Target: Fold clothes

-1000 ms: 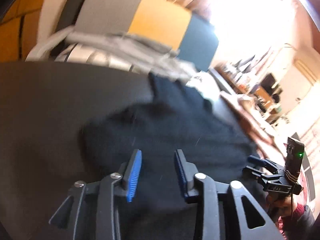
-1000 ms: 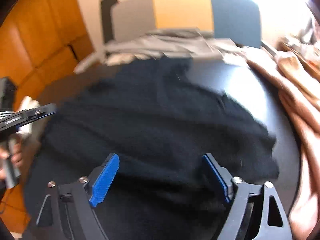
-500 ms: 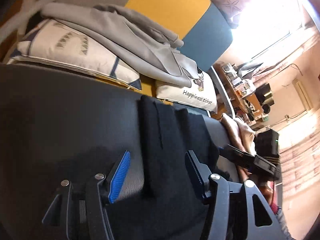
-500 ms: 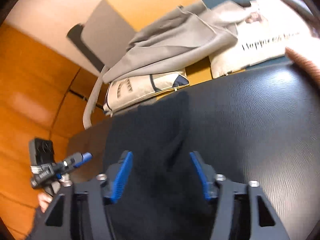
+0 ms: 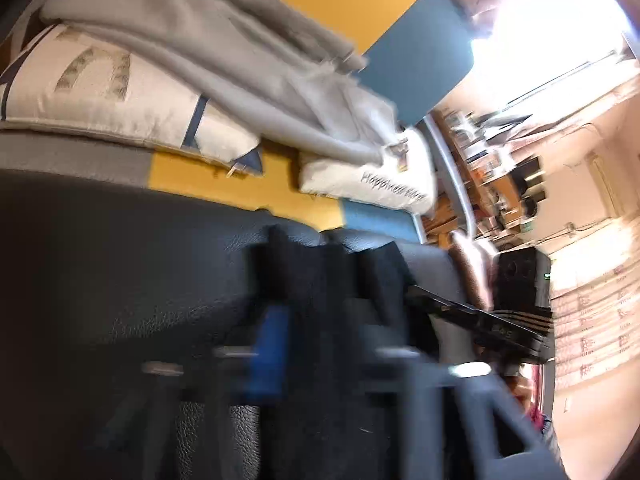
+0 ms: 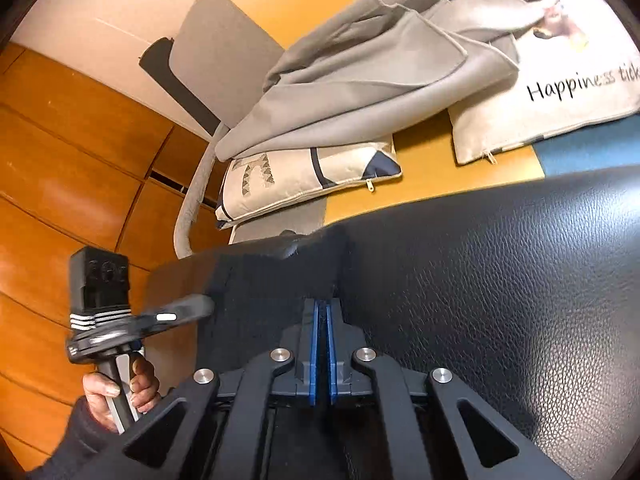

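One black garment [image 6: 276, 292] spread on the black leather-textured desk [image 6: 500, 280], reaching to its far edge; right tool [image 6: 321, 344] lying over the garment with blue pads pressed together, pinching a fold of that cloth; left tool [image 5: 316, 344] too blurred by motion to tell spread from pressed, cloth lying between its fingers. Beyond the desk, two cream cushions [image 6: 304, 184] on a yellow, grey and blue bench, one lettered cushion [image 6: 560, 92] among them, one grey garment [image 6: 360, 80] draped across both; no containers in view.
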Available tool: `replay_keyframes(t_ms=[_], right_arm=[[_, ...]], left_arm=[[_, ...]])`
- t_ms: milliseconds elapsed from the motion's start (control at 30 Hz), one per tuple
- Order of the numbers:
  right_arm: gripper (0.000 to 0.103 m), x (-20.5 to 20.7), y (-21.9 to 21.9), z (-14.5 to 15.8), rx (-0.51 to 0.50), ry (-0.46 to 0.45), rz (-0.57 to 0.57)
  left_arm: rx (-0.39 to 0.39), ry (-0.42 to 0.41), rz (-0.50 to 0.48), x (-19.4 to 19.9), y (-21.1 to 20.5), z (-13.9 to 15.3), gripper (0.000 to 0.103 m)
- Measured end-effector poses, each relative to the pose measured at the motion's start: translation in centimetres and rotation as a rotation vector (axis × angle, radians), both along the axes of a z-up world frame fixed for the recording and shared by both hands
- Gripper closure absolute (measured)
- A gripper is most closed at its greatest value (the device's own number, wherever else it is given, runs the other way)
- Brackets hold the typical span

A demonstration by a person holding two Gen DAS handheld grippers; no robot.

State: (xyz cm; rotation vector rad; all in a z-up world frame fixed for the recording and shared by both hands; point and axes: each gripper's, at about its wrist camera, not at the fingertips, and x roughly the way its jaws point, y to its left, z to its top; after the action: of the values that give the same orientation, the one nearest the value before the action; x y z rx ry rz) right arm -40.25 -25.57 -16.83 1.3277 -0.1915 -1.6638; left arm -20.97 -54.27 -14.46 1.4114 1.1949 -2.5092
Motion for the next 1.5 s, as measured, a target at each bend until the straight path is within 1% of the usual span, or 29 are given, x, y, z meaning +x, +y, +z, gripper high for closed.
replay_keyframes(t_ms=[33,133,233,300,367,433,533,633,767,800,867,933,967,1000,1033,1067,1100,1200,1233,1300,1367,1433,1467,1500], right_arm=[[0.099,0.1,-0.1,0.2,0.014,0.018,0.002],[0.099,0.7,0.1,1.4,0.029,0.063,0.006],[0.099,1.9,1.4,3.5,-0.030,0.085,0.018],[0.099,2.8,2.1,4.6,-0.050,0.092,0.026],[0.099,4.0,2.8,5.6,-0.064,0.102,0.030],[0.099,5.4,3.7,6.1,-0.075,0.103,0.028],[0.099,6.7,5.0,6.0,-0.076,0.096,0.016],[0.099,7.7,6.2,5.6,-0.075,0.086,0.003],[0.099,9.0,7.7,5.2,-0.075,0.073,-0.014],[0.099,9.3,8.1,5.1,-0.075,0.070,-0.018],[0.099,10.0,8.9,4.9,-0.074,0.064,-0.026],[0.098,10.6,9.7,4.6,-0.074,0.057,-0.035],[0.098,10.8,10.0,4.5,-0.074,0.053,-0.038],[0.098,10.7,10.1,4.0,-0.077,0.045,-0.037],[0.098,10.5,10.1,3.6,-0.079,0.037,-0.037],[0.098,10.3,10.1,3.1,-0.081,0.029,-0.036],[0.098,10.1,10.2,2.7,-0.083,0.021,-0.035],[0.098,9.6,10.2,1.4,-0.090,-0.003,-0.033],[0.098,9.4,10.3,1.0,-0.093,-0.010,-0.033],[0.097,9.2,10.5,0.4,-0.103,-0.021,-0.031],[0.095,9.0,10.6,0.1,-0.111,-0.029,-0.027],[0.095,8.9,10.5,-0.2,-0.105,-0.027,-0.019],[0.095,8.8,10.4,-0.3,-0.100,-0.025,-0.016],[0.095,8.8,10.3,-0.4,-0.097,-0.028,-0.016]], left_arm=[[-0.007,0.005,0.006,0.0,0.0,0.0,0.098],[-0.069,0.012,0.000,0.3,0.8,0.9,0.099],[-0.073,0.082,-0.010,1.9,1.4,2.7,0.099],[-0.070,0.137,-0.015,3.4,1.9,4.1,0.099],[-0.086,0.181,-0.026,5.0,2.6,5.6,0.099],[-0.098,0.217,-0.036,6.7,3.4,6.7,0.099],[-0.122,0.254,-0.046,9.3,4.8,7.8,0.099],[-0.132,0.259,-0.053,11.8,6.0,8.0,0.099],[-0.151,0.211,-0.039,12.9,6.3,7.2,0.099],[-0.162,0.200,-0.030,12.8,6.1,7.1,0.094],[-0.187,0.176,-0.028,11.9,5.4,7.0,0.080],[-0.209,0.148,-0.044,10.6,4.7,6.9,0.077],[-0.220,0.126,-0.073,9.6,4.6,6.7,0.072],[-0.243,0.103,-0.106,8.4,4.6,6.4,0.065],[-0.263,0.088,-0.146,7.4,4.7,6.1,0.061],[-0.275,0.076,-0.184,6.4,4.8,5.8,0.055],[-0.280,0.069,-0.221,5.5,5.0,5.6,0.046],[-0.330,0.052,-0.318,2.5,5.7,4.8,0.036],[-0.344,0.044,-0.343,1.5,5.8,4.5,0.035],[-0.332,0.036,-0.415,-0.1,6.0,3.8,0.032],[-0.329,0.010,-0.462,-1.3,6.4,2.9,0.032],[-0.353,0.009,-0.496,-2.0,7.0,2.4,0.033],[-0.357,0.018,-0.504,-2.2,7.4,2.5,0.041],[-0.338,0.024,-0.510,-2.4,7.6,2.5,0.075]])
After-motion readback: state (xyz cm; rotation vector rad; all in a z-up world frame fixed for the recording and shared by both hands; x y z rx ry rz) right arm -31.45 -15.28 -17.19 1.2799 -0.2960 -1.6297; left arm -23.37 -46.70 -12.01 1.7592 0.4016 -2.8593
